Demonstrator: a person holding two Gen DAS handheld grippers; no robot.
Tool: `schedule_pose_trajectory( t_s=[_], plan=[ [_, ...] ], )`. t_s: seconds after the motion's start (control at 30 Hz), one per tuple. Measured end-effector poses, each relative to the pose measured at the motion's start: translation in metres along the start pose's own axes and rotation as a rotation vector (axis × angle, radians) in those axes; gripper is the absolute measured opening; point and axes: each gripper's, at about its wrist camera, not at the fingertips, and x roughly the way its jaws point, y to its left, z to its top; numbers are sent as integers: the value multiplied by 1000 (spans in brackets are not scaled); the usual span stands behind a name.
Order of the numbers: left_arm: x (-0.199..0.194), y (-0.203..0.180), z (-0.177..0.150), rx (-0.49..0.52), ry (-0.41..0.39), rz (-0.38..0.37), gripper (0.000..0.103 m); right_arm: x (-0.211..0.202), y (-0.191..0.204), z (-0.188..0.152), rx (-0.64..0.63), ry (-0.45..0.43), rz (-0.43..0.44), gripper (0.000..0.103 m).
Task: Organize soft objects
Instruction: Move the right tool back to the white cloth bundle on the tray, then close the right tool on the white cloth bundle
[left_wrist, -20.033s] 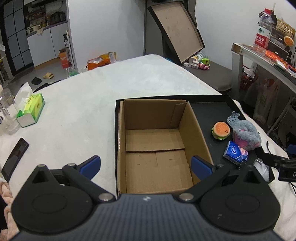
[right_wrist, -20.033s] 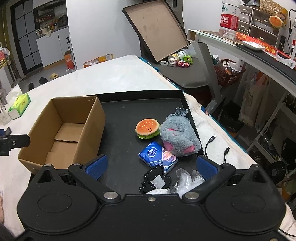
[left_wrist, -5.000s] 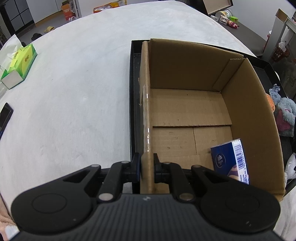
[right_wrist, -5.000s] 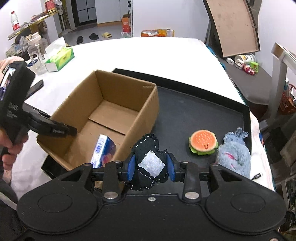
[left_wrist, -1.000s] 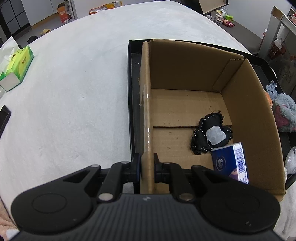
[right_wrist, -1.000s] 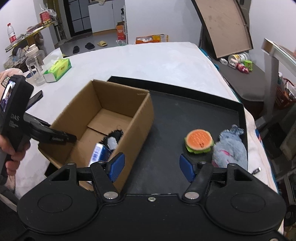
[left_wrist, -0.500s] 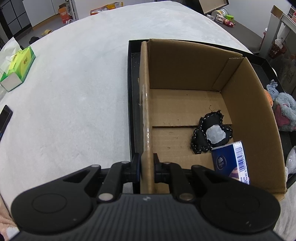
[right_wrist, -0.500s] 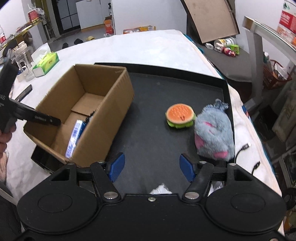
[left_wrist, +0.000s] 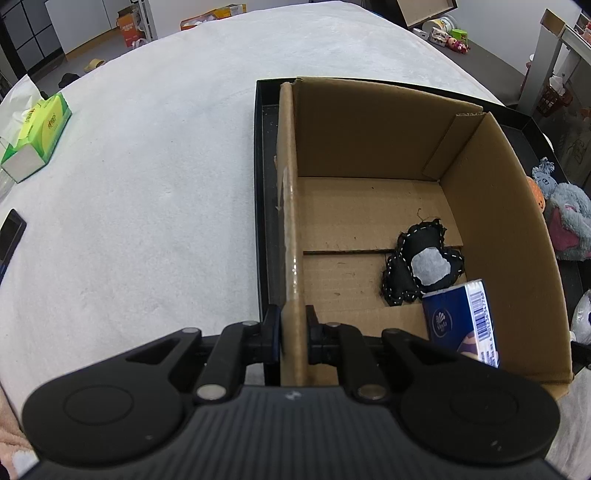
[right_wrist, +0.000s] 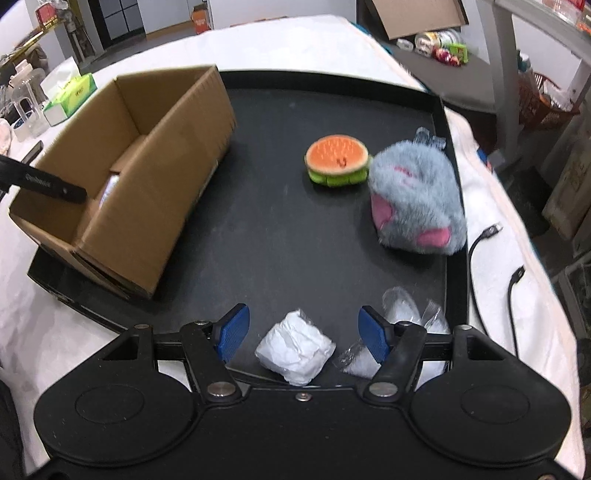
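Both cameras look down from close up. Each one sees the cardboard box (left_wrist: 388, 155) (right_wrist: 147, 162) and black tray (left_wrist: 260, 184) (right_wrist: 295, 236).

The left tool (left_wrist: 292, 332) is clamped on the near end of the left wall of the open brown cardboard box (left_wrist: 498, 206). On the box floor lies a black stitched fabric piece with a grey patch (left_wrist: 421, 266), touching a dark blue tissue packet (left_wrist: 461, 321) leaning against the box's right wall.
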Motion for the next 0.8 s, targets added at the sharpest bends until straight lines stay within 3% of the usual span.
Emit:
schedule_pose_trajectory(
  t_s=[0.37,0.8],
  plan=[
    [0,0,0,-1,0,0,11,22,10,-11,-36,53,-8,64],
    [0,0,0,-2,0,0,11,34,8,-13,-45,62,-32,53]
  ],
)
